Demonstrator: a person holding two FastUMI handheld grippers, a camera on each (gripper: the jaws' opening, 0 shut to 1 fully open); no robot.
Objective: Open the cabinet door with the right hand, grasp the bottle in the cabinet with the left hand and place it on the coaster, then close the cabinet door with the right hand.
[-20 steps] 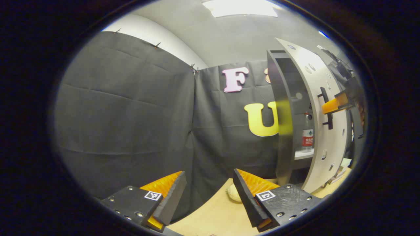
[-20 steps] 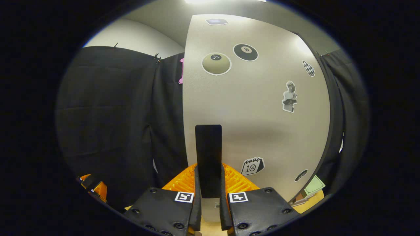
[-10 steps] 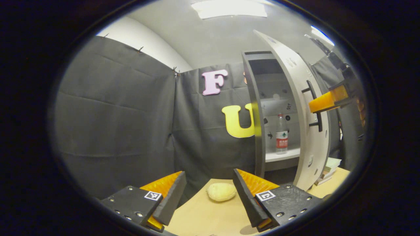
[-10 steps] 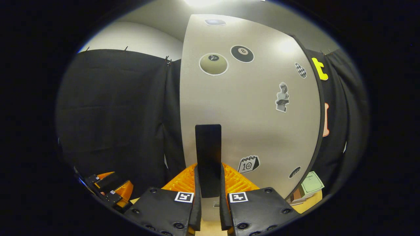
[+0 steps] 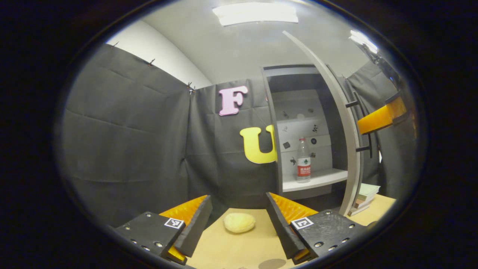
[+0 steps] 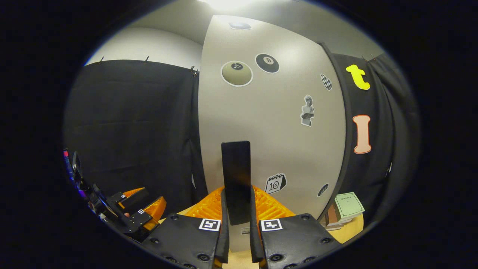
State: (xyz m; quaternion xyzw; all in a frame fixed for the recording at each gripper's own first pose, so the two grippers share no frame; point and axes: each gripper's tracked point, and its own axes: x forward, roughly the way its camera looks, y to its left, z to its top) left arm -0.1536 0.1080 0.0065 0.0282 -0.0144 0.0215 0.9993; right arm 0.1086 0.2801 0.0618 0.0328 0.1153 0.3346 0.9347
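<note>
On the counter [image 5: 239, 246], in the left gripper view, the left gripper [image 5: 239, 220] hovered low with its fingers spread wide and nothing between them; a pale rounded lump [image 5: 239, 222] lay on the wood beyond, between the two fingers as seen. Right of centre stood the cabinet [image 5: 274, 127], its door [image 5: 345, 123] swung out edge-on toward the camera. On the white shelf [image 5: 317, 180] inside, the bottle [image 5: 303, 160] stood upright, clear with a red label, well apart from the left gripper. Small stickers dotted the cabinet's back wall. Right of the door's edge, the right gripper [image 5: 377, 120] reached in at the black handle [image 5: 368, 127]. A stack of books [image 5: 364, 194] lay on the counter at the door's foot. In the right gripper view, the left gripper [image 6: 140, 211] showed at far left, released. At centre, the right gripper [image 6: 236, 207] was clenched on the handle [image 6: 236, 175], both fingers pressing its sides. The door [image 6: 276, 123] carried ball, figure and calendar stickers. Farther right, the books [image 6: 345, 209] lay by the door's lower corner.
</note>
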